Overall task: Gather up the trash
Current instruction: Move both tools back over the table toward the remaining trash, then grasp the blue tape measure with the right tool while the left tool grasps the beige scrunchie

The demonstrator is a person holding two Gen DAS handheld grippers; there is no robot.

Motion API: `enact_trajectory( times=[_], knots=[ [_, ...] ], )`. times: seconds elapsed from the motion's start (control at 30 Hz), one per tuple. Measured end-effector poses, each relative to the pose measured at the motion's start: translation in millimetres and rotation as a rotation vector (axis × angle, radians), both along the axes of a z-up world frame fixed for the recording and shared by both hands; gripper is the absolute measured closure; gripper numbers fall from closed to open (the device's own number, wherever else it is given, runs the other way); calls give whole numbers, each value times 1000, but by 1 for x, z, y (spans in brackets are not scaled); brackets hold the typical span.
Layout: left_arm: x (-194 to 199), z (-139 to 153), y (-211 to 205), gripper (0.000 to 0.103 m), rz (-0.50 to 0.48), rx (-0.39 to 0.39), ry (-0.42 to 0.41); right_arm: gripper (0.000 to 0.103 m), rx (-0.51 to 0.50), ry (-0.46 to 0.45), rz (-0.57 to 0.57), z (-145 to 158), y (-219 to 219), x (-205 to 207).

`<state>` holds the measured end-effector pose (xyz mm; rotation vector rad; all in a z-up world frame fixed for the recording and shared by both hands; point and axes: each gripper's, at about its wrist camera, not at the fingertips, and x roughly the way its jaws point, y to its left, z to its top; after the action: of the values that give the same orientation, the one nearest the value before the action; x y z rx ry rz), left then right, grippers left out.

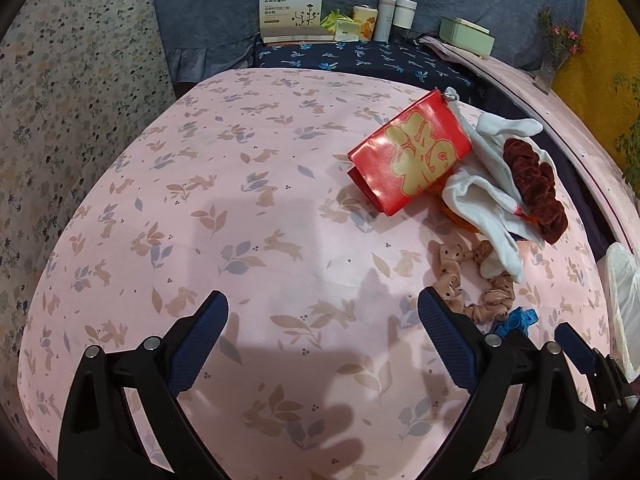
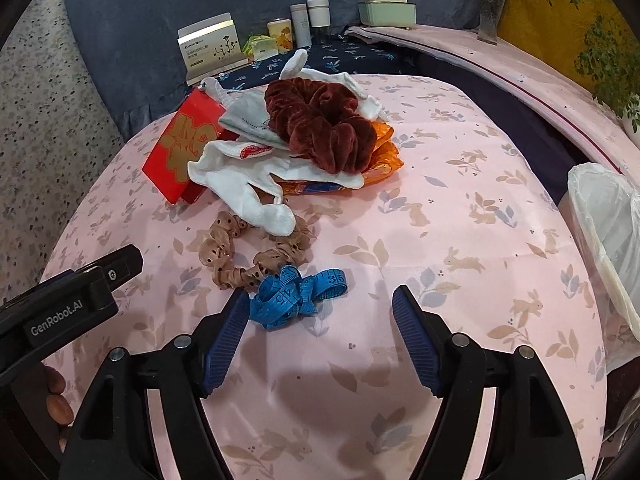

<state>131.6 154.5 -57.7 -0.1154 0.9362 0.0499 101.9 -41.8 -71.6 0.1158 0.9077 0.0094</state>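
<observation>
Both grippers hang empty over the pink tablecloth (image 2: 460,216), jaws spread wide. Right gripper (image 2: 320,320) is nearer the pile — blue tape measure (image 2: 298,292) lies just ahead, touching its left finger, long axis running crosswise. Orange wrapper (image 2: 380,152) (likely the trash) sits further ahead, under the maroon scrunchie (image 2: 324,124). Lined bin (image 2: 608,216) far right. Left gripper (image 1: 324,320) faces bare cloth.

background: blue-grey cloth (image 1: 224,12) behind | shelf: white printed box (image 1: 291,14) upright, two pale cylinders (image 1: 396,16) side by side, mint-green tin (image 1: 466,35) | right: glass vase of pink flowers (image 2: 490,4), yellow wall (image 2: 560,8) | surface: pink rabbit-print tablecloth (image 1: 240,208)
</observation>
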Motion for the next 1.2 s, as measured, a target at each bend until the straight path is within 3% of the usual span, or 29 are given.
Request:
enact_trajectory(
  times=[0.27,0.43,0.97,1.13,1.2],
  knots=[
    [5,-8,-7,12,-21,-11,13,35,-7,9,-2,-13,2,8],
    [7,-9,-26,12,-58,-13,16,76,-18,6,4,-12,-4,6],
    [22,-24,-96,12,-180,-56,53,78,56,-21,-166,2,-88,-9],
    [21,-26,-110,37,-209,-22,48,78,68,-19,-178,2,-99,-13],
    [17,-25,-115,59,-227,5,41,78,74,-19,-180,1,-102,-15]
  ],
)
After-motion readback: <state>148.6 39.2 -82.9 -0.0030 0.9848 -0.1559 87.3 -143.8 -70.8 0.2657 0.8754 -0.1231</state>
